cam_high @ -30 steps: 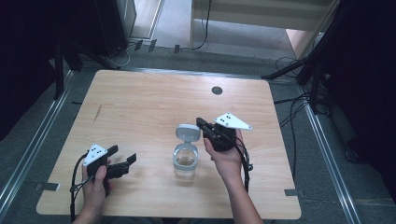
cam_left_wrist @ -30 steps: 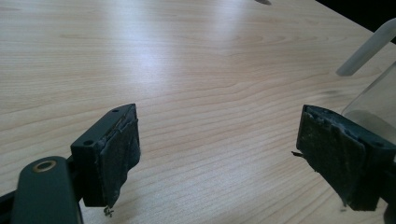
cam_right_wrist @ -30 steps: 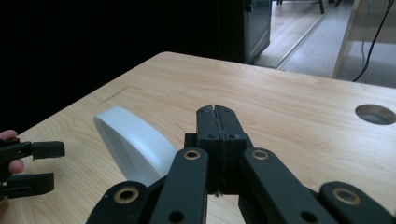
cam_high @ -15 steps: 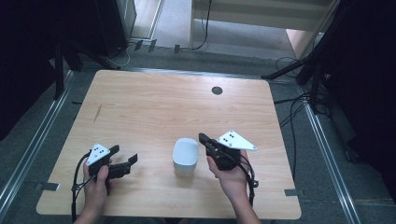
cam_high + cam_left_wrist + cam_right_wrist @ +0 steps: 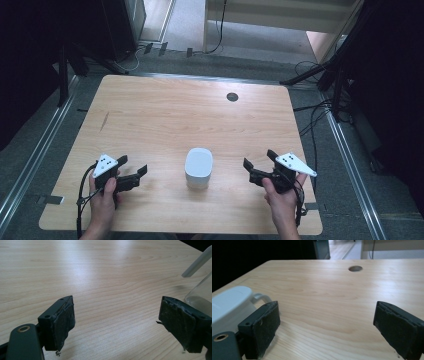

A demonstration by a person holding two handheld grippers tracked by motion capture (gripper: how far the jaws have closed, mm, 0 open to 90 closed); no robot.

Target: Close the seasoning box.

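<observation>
Pale wood-grain tabletop (image 5: 165, 115) with rounded corners and a round cable hole (image 5: 232, 97) near the far edge. A clear container (image 5: 198, 168) with a rounded white lid, plastic I think, stands toward the near edge, mid-width. Left gripper (image 5: 131, 175) and right gripper (image 5: 257, 165) flank it, both apart from it, jaws spread wide, worn dark pads (image 5: 63, 325) holding nothing.
</observation>
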